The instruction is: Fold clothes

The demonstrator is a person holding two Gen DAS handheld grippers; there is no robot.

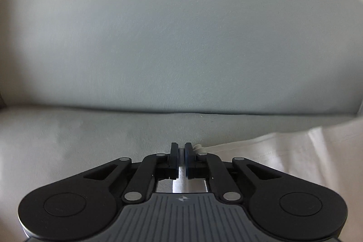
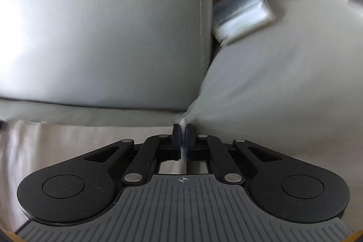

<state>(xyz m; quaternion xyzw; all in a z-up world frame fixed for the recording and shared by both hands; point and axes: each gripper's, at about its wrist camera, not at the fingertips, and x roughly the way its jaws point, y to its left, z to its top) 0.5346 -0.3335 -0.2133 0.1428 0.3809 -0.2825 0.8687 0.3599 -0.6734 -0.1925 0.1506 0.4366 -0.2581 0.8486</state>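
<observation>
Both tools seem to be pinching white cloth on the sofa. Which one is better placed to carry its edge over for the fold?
Probably the left tool: its white cloth lies flat beside it, seat open ahead. The right tool is crowded by a cushion.

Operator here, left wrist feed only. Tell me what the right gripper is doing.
Observer: The right gripper is shut on a pinch of white garment.
Operator: Report what lies beyond it.
Observer: A grey sofa back cushion, with a seam down its right edge.
Operator: Name anything else there.
Observer: A blurred blue-and-white boxy object sits wedged beside that cushion; I cannot tell what it is.
</observation>
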